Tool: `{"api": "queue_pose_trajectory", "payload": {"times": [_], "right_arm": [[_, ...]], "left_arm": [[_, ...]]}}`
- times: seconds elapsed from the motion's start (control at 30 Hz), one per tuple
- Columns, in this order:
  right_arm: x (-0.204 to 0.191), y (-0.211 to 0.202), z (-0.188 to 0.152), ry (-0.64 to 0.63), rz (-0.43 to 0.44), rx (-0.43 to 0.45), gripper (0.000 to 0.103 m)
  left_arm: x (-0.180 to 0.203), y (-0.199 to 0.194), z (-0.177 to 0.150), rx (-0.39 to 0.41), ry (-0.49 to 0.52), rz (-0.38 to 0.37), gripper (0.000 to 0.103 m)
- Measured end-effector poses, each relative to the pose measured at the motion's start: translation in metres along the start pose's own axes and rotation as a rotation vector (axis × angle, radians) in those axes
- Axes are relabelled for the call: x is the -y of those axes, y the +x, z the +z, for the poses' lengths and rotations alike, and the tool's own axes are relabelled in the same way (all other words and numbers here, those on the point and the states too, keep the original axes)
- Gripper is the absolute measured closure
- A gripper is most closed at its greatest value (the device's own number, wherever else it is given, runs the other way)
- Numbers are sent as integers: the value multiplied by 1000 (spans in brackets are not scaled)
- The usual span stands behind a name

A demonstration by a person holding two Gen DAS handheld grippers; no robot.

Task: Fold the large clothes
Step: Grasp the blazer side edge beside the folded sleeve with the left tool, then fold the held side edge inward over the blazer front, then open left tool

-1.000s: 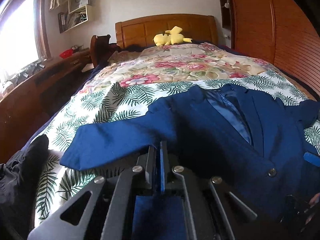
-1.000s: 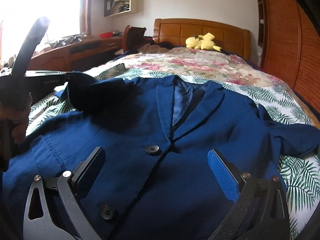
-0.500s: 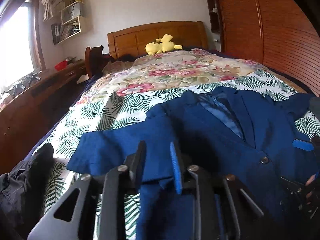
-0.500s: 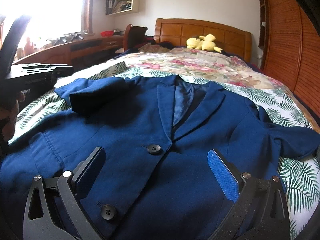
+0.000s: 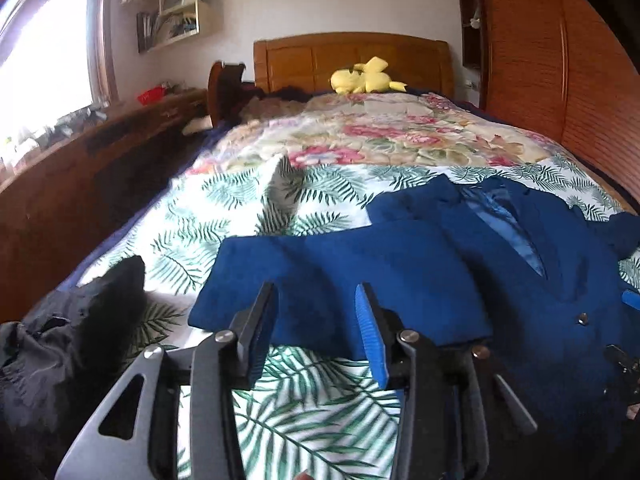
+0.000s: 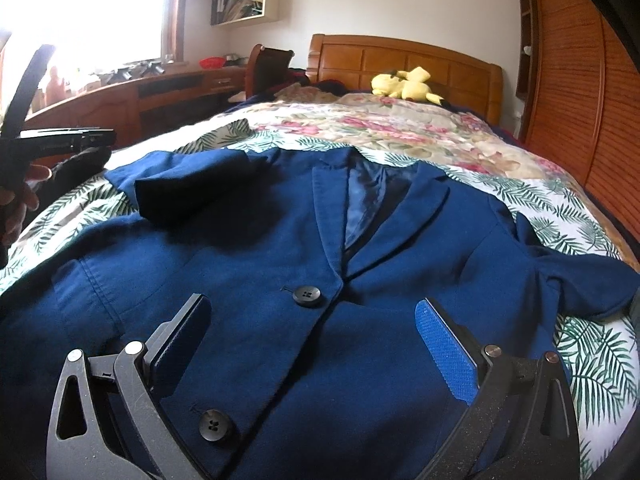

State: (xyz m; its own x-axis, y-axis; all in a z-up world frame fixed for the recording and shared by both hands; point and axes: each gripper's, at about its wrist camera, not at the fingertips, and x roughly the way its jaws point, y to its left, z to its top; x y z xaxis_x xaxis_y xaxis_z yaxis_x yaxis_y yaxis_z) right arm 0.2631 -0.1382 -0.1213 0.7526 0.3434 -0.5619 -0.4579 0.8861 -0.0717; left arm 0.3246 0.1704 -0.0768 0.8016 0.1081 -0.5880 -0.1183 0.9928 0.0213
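Observation:
A dark blue blazer (image 6: 260,264) lies face up on the leaf-print bedspread (image 5: 320,400), buttoned, collar toward the headboard. Its left sleeve (image 5: 340,272) is folded in across the chest, also seen as a dark fold (image 6: 192,188) in the right wrist view. My left gripper (image 5: 316,300) sits just behind the sleeve's cuff, its jaws opening; the cuff edge shows between the fingers but the pads do not press it. My right gripper (image 6: 312,308) hovers open over the blazer's front near the upper button (image 6: 307,295). The other sleeve (image 6: 580,276) lies spread to the right.
A black garment (image 5: 80,320) is heaped at the bed's left edge. A yellow plush toy (image 5: 364,78) lies by the wooden headboard (image 5: 352,52). A wooden desk (image 5: 80,168) runs along the left and a slatted wardrobe (image 5: 560,80) along the right.
My left gripper went from shut on the sleeve to open, let the sleeve go and drew back to the left. The sleeve stays folded on the blazer. The right gripper held still.

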Motion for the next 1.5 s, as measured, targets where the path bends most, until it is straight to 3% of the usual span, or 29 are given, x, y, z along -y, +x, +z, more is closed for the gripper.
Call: {"api": "queue_pose_trajectory", "payload": {"times": [0.4, 0.53, 0.7, 0.9, 0.93, 1.03, 1.1, 1.27, 1.5], "right_arm": [[-2, 0, -1, -11, -10, -2, 0], [-3, 1, -1, -11, -10, -3, 0], [-3, 0, -1, -12, -10, -1, 0], [-2, -1, -2, -13, -11, -1, 0], [-3, 0, -1, -12, -10, 0, 0], [-4, 0, -1, -13, -10, 0, 0], [-4, 0, 0, -14, -10, 2, 0], [-6, -1, 0, -18, -10, 9, 0], [5, -10, 2, 31, 9, 29, 0]], "left_arm": [[-64, 64, -22, -191, -98, 58, 61], [-71, 79, -31, -258, -146, 35, 61], [-79, 80, -32, -257, -192, 21, 61], [-81, 88, -28, -240, -220, 9, 62], [-78, 89, -27, -237, -205, 8, 74], [-71, 95, -25, -241, -160, 19, 96], [-65, 92, -23, -221, -148, 20, 101], [-33, 49, -1, -91, -76, 66, 102], [55, -30, 34, 64, 93, 23, 102]]}}
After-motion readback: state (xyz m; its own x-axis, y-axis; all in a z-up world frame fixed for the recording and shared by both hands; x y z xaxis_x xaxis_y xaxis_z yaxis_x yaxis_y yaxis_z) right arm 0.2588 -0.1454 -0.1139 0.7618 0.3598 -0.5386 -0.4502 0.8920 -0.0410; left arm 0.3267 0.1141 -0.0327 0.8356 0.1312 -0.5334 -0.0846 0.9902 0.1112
